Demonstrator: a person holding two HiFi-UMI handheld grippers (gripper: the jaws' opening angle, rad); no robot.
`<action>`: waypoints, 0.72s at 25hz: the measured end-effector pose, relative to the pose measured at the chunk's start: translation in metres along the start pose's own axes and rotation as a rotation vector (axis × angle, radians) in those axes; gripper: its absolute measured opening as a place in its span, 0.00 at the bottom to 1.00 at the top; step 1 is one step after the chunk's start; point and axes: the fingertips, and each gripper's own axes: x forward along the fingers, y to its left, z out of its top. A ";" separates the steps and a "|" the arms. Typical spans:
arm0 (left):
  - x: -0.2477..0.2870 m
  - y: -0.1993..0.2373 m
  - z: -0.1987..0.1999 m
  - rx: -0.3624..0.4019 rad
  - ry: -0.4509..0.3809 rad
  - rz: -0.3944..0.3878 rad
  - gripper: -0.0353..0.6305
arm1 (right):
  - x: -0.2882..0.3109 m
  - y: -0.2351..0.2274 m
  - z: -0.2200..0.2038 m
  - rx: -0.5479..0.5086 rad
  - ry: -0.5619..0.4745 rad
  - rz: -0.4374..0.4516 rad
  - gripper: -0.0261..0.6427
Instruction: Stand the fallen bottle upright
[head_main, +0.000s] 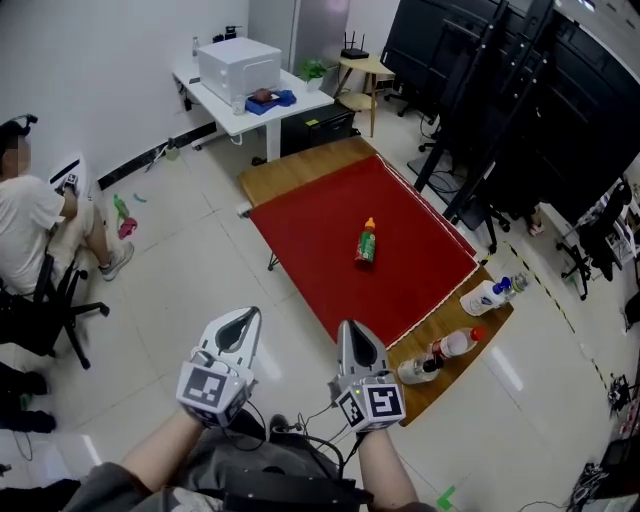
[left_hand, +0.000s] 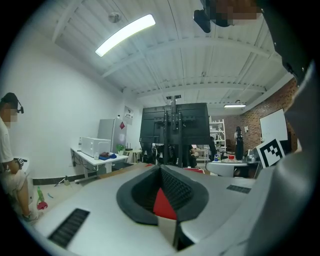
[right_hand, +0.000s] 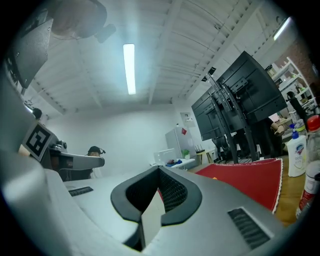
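Observation:
A green bottle (head_main: 366, 244) with an orange cap lies on its side in the middle of the red cloth (head_main: 330, 230) that covers the low wooden table (head_main: 290, 170). Both grippers hang in the air in front of the table's near corner, well short of the bottle. My left gripper (head_main: 240, 320) is shut and holds nothing; in its own view the jaws (left_hand: 161, 168) meet. My right gripper (head_main: 356, 336) is shut and empty as well, its jaws (right_hand: 159, 171) together. The right gripper view shows the red cloth (right_hand: 245, 177) ahead to the right.
Three more bottles lie on the bare wood at the table's near right end: a white one with a blue cap (head_main: 490, 296), a red-capped one (head_main: 455, 345) and a dark-capped one (head_main: 418, 370). A person (head_main: 30, 215) sits at the left. Black screen stands (head_main: 500, 90) rise behind the table.

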 end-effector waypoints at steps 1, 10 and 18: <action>0.006 0.001 0.001 -0.001 0.003 -0.002 0.09 | 0.003 -0.005 0.000 0.004 -0.001 -0.003 0.03; 0.073 0.012 0.001 0.005 -0.003 -0.066 0.09 | 0.032 -0.039 -0.005 -0.013 -0.003 -0.058 0.04; 0.142 0.065 -0.006 -0.009 -0.020 -0.130 0.09 | 0.075 -0.073 -0.017 -0.039 -0.004 -0.188 0.03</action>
